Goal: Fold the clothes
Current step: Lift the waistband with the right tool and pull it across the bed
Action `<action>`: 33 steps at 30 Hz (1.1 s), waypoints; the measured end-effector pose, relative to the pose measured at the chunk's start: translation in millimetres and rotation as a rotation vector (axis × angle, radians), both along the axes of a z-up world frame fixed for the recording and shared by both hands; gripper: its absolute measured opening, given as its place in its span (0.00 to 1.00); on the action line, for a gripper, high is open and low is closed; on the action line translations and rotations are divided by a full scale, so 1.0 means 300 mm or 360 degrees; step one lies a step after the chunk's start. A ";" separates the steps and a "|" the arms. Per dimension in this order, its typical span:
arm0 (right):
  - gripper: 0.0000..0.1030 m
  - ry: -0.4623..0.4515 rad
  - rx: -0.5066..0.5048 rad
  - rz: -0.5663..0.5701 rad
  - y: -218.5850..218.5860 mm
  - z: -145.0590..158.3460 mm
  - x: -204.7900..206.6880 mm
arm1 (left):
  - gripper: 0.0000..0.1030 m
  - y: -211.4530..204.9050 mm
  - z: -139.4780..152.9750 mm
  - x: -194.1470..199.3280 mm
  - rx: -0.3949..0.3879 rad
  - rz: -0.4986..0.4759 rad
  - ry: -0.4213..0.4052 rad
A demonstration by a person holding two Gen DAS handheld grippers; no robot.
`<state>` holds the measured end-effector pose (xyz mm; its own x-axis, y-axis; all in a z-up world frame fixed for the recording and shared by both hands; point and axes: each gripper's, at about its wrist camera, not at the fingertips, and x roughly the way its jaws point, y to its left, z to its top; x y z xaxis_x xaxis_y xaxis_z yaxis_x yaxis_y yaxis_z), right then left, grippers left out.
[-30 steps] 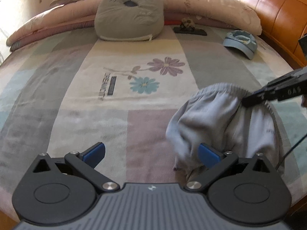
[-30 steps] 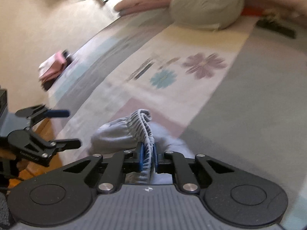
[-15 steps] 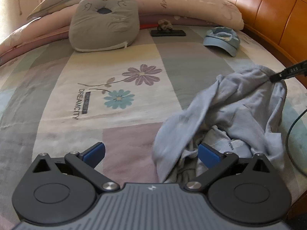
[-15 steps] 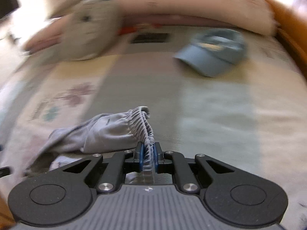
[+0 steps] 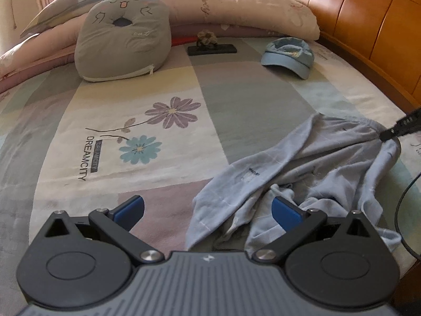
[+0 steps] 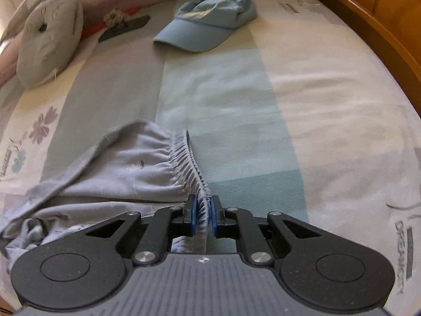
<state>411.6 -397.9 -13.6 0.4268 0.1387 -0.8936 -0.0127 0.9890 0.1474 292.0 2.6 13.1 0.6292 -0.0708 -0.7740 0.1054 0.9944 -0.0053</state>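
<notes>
A pale grey-blue pair of shorts (image 5: 310, 163) lies crumpled and partly stretched on the bed's patchwork cover (image 5: 250, 100). My right gripper (image 6: 203, 214) is shut on the gathered elastic waistband (image 6: 185, 163) and holds it low over the cover. From the left wrist view its black tip (image 5: 394, 131) pinches the far right corner of the shorts. My left gripper (image 5: 208, 208) stands open, jaws wide, just above the near edge of the shorts, with loose folds lying between its blue pads (image 5: 285, 210).
A light blue cap (image 5: 289, 55) lies at the back right. A grey cat-face cushion (image 5: 121, 42) leans on rolled quilts (image 5: 236, 8). A dark flat stand with a small ornament (image 5: 210, 47) sits between them. The wooden bed frame (image 5: 368, 26) borders the right.
The right gripper has pulled the waistband to the right and away, stretching the bunched shorts out across the cover. The left gripper has shifted a little and stays open.
</notes>
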 end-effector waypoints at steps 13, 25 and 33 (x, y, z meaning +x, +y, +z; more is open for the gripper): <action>0.30 -0.0150 0.0027 0.0083 0.015 0.057 -0.013 | 0.99 -0.033 -0.016 0.010 0.0028 -0.0048 0.0011; 0.35 -0.0061 0.0359 0.0676 0.372 -0.051 0.160 | 0.99 -0.039 -0.038 -0.059 0.0178 0.0038 -0.0012; 0.47 -0.0103 0.0314 0.0898 0.469 -0.050 0.054 | 0.99 -0.018 -0.077 -0.053 0.0219 0.0196 0.0085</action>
<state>427.7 -257.3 -28.7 0.2919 0.5205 -0.8024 -0.5428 0.7809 0.3091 276.2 -2.8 -10.1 0.5844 0.1134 -0.8035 -0.0141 0.9915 0.1296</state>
